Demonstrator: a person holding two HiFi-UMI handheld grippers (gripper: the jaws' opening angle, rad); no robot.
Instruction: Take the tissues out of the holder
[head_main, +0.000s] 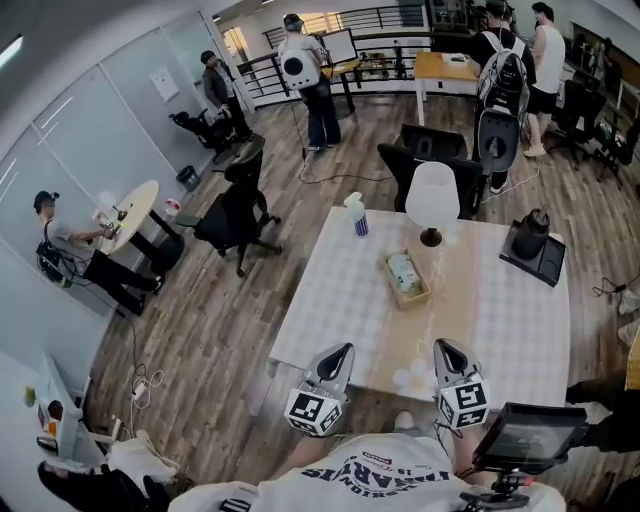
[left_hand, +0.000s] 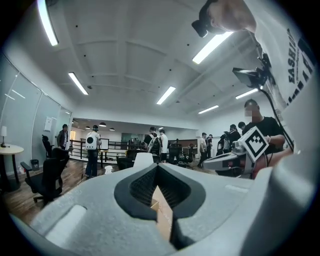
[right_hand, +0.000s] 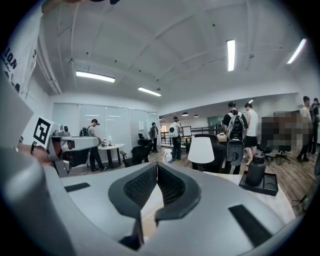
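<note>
- Tissues (head_main: 403, 270): lying in holder (head_main: 421, 296) about mid-table (head_main: 320, 300), well in from the near edge. Not touched yet.
- Left tongs (head_main: 344, 352): over the near edge, left of the holder and well apart from it. Jaws together, nothing between them. Risk: if they reach the pack closed, they would shove it down or push the holder away instead of pinching a sheet. They need to open before they get there.
- Bottle (head_main: 356, 215): left of the holder, further back. It is tall and narrow, so a wide swing in from the left could tip it.
- Holder, again: looks light and sits loose on the cloth. Risk: a pull on the tissues lifts or drags it along unless one jaw pair braces the rim. Soft paper pinched thin may also tear and leave the rest behind.
- Lamp (head_main: 432, 200): just beyond the holder on the far side. Overreaching past the pack could knock its foot.
- Right tongs (head_main: 441, 347): near edge, slightly right of the holder, well apart from it. Jaws closed and empty. Same hazard as the left pair.
- Jug (head_main: 531, 234) on tray (head_main: 548, 262): far right, well clear. Little risk there, I judge.
</note>
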